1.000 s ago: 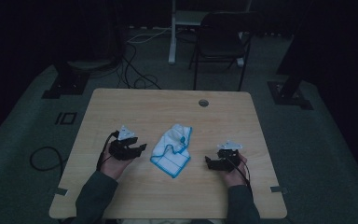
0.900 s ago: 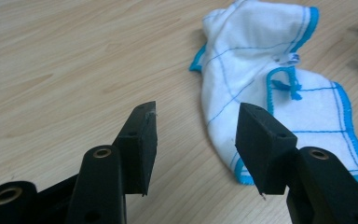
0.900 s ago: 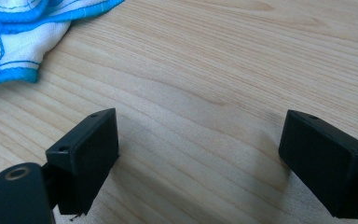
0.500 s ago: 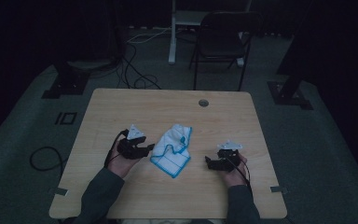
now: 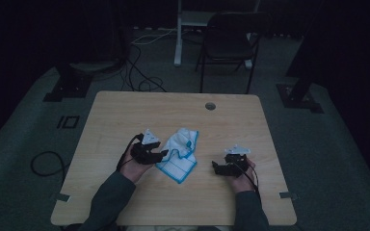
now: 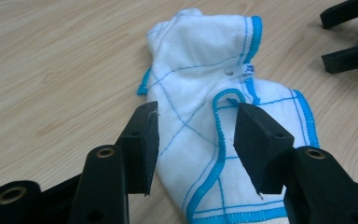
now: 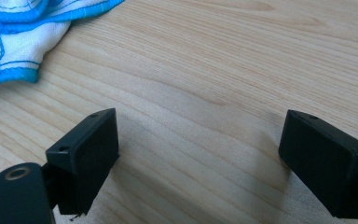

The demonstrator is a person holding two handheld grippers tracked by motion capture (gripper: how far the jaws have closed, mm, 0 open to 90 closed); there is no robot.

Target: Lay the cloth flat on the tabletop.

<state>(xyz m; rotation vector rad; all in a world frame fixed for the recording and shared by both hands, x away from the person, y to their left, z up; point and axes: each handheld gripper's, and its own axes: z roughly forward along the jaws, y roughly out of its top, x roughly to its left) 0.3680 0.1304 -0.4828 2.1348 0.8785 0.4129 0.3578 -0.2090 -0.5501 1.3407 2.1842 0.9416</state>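
High view: a person's forearms enter from the bottom edge over a wooden worktop (image 5: 125, 115) in a dim room. A crumpled white cloth (image 5: 179, 154) with blue edging lies just below the frame's centre. The left hand-held gripper (image 5: 160, 155) sits at the cloth's left edge; the right hand-held gripper (image 5: 215, 167) rests lower right of the cloth, a gap of bare wood between them. A black chair (image 5: 229, 45) stands beyond the worktop at the top of the frame.

Left gripper view: the left hand-held gripper (image 6: 196, 140) is released, its jaws having just been closing slightly, set wide over the cloth (image 6: 205, 84), which spreads between them across the centre; the pads are not pressing on it. The other gripper's jaws show at upper right.

Right gripper view: the right hand-held gripper (image 7: 200, 154) is released, jaws wide apart above bare worktop (image 7: 223, 60). A cloth (image 7: 18, 32) corner fills the upper left.
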